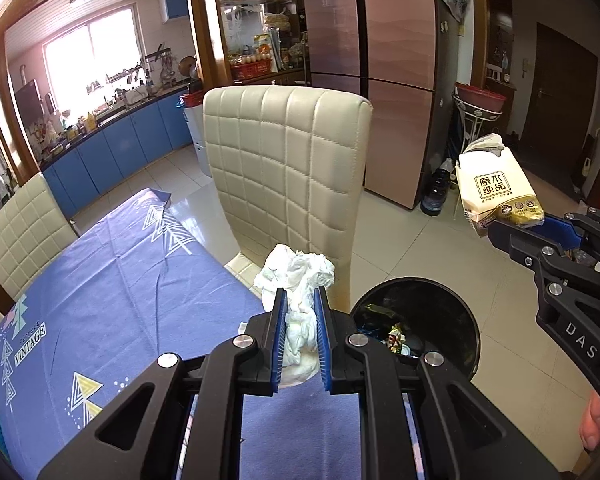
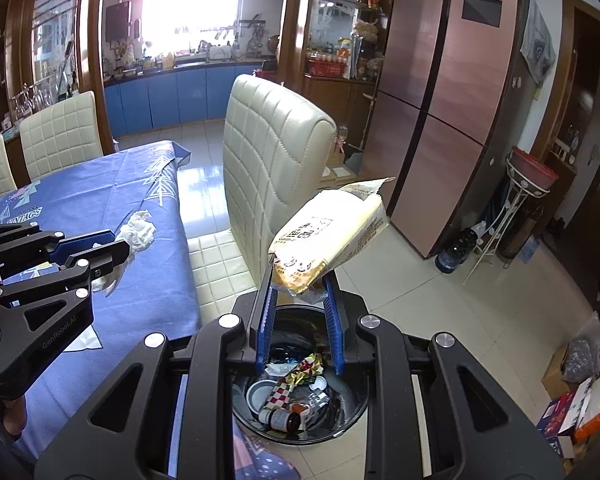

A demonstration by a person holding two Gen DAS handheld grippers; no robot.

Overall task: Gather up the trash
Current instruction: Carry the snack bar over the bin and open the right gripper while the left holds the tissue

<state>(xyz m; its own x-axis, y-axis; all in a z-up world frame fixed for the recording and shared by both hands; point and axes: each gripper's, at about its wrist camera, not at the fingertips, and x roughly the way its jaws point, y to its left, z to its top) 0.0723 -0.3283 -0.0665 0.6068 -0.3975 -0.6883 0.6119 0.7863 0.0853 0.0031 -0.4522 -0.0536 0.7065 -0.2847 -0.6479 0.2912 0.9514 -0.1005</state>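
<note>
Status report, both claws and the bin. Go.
Left claw shut on tissue. Right claw shut on pack. Bin below, open. Nothing blocking.

Lower part of the crumpled tissue (image 1: 300,312) hidden between blue pads at lower centre. Near rim of the trash bin (image 1: 466,320) covered by the gripper frame. Tissue pack (image 2: 332,236) with its bottom end buried between the pads. Small print on the pack unreadable. Fingertips (image 1: 594,420) cut off at right edge.
</note>
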